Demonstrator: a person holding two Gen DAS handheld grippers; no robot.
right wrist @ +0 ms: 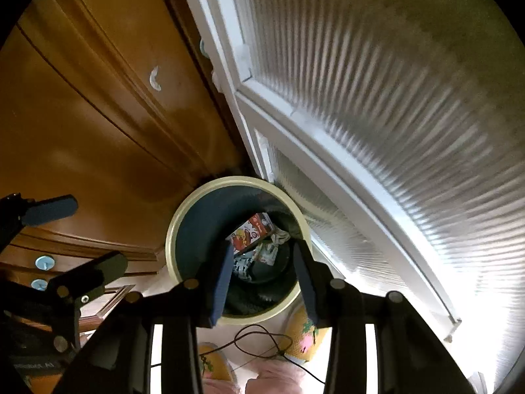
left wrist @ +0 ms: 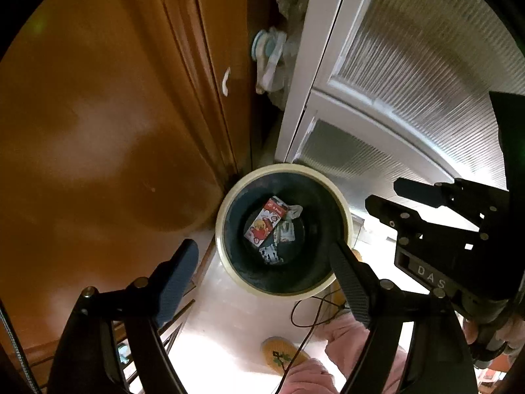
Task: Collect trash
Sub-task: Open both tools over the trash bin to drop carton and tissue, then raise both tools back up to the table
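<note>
A round bin with a cream rim and dark inside stands on the floor in the corner. At its bottom lie a red and white cartoon box and crumpled wrappers. My left gripper hangs over the bin mouth, open wide, nothing between its fingers. To its right, my right gripper is seen from the side. In the right wrist view the bin lies straight below, with the box inside. My right gripper is open and holds nothing. The left gripper shows at the left.
A brown wooden cabinet stands left of the bin, and a white door with ribbed glass on its right. Below are a person's yellow slippers, pink trouser legs and a thin dark cable on the pale floor.
</note>
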